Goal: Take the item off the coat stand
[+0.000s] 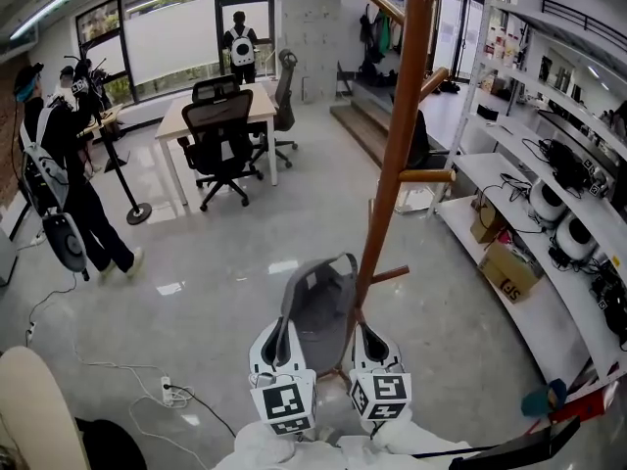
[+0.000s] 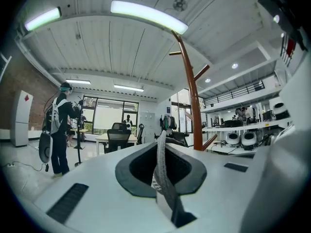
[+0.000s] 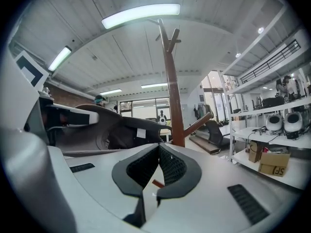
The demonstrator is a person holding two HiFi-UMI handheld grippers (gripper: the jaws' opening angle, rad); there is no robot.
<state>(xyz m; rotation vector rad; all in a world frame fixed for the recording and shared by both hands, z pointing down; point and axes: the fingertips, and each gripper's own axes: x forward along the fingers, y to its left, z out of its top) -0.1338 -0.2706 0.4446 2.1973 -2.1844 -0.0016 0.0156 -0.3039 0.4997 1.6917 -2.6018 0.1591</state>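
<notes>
A brown wooden coat stand rises just in front of me, with pegs along its pole. A grey bag-like item hangs low beside the pole, left of the lowest peg. My left gripper is shut on the item's grey strap, which runs up between its jaws in the left gripper view. My right gripper sits close to the pole on the item's right side. Its jaws meet at the tips with nothing between them. The item shows at its left, the pole straight ahead.
White shelves with helmets, cables and a cardboard box run along the right. A desk with office chairs stands at the back. One person stands at left, another by the windows. A power strip and cable lie on the floor.
</notes>
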